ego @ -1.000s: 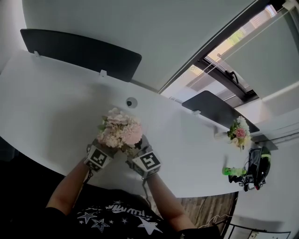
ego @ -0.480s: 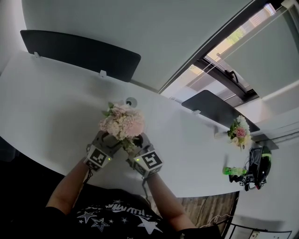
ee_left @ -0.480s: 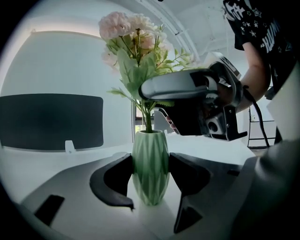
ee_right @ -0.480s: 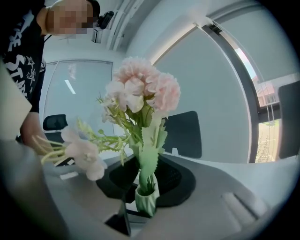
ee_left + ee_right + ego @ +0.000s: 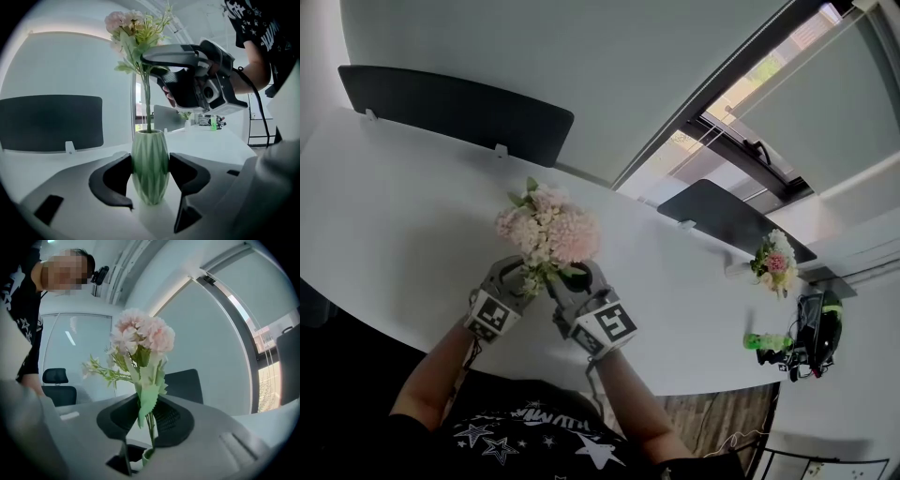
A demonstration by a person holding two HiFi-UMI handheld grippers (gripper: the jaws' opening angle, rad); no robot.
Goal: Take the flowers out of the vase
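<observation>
White bench fills most of the head view, with a dark screen at its far edge. Compared with a second ago, the pink flowers are seen higher. The right hand-held gripper has been raised with them, while the left hand-held gripper is found at the same place.

In the left gripper view, the green ribbed vase stands on the bench and is clamped between the two black jaws, which press on its sides. The stems are shown long above the rim, so they are judged to be mostly drawn out. Their lower ends are still inside the vase.

In the right gripper view, the jaws have just been closing and are now pinched on the stems and a leaf below the blooms. The vase rim is seen low beneath them. A further lift is judged to be needed before the flowers come free.
</observation>
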